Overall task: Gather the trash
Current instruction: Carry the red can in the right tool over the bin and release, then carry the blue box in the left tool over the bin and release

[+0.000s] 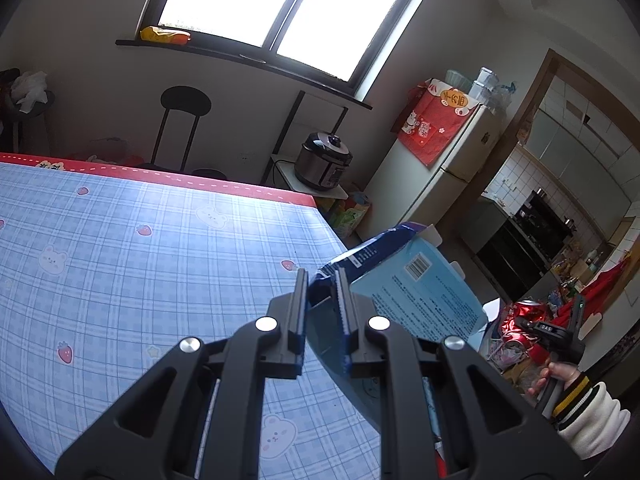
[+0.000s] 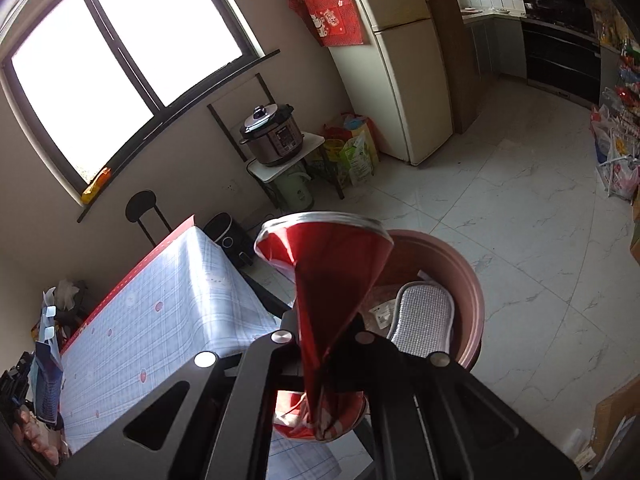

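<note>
crushed red can pinched flat in the right gripper hangs just above the brown bin – nearer than the left gripper, clamped on a blue carton at the table edge

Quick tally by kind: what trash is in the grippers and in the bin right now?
Crushed red can, in right gripper: 1
Blue carton, in left gripper: 1
Silver pouch, in brown bin: 1
White wrapper, in bin: 1
Total: 4

Blown-out window backlight; fisheye edges dark.
</note>
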`<state>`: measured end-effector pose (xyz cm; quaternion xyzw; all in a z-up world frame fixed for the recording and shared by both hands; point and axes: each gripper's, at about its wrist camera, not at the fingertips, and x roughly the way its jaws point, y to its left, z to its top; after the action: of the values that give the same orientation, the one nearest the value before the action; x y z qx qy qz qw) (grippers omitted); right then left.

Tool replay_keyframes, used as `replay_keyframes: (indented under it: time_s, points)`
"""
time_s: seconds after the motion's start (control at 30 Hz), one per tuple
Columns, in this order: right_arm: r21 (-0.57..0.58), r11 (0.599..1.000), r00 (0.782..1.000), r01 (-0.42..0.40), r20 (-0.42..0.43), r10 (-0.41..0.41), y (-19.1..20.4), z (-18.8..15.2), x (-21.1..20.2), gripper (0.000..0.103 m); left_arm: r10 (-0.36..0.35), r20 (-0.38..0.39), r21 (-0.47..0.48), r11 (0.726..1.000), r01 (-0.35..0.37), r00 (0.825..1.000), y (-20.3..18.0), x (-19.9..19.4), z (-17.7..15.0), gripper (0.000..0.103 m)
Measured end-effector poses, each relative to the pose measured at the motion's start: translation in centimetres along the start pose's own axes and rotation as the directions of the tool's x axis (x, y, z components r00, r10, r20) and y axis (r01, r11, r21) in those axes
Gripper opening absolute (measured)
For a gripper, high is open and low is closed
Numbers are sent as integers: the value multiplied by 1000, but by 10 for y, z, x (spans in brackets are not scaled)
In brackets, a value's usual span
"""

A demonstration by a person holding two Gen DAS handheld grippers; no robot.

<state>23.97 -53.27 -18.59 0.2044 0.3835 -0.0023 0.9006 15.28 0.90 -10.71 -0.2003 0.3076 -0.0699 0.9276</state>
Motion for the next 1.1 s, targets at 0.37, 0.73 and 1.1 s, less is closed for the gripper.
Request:
replay_keyframes:
  time_s: [0.37, 0.73, 1.1]
  points:
    - [34, 999, 998, -1, 61, -1, -23, 37, -4, 64, 11, -4, 48, 999, -11, 1000, -22, 7, 2, 16]
    - [54, 998, 994, 10, 106, -16, -31, 25, -53, 98, -35, -36, 113, 993, 39, 999, -66, 34, 4, 16]
    - [58, 997, 992, 58, 109, -64, -55, -8, -103, 98, -104, -88, 187, 975, 119, 991, -135, 88, 1, 16]
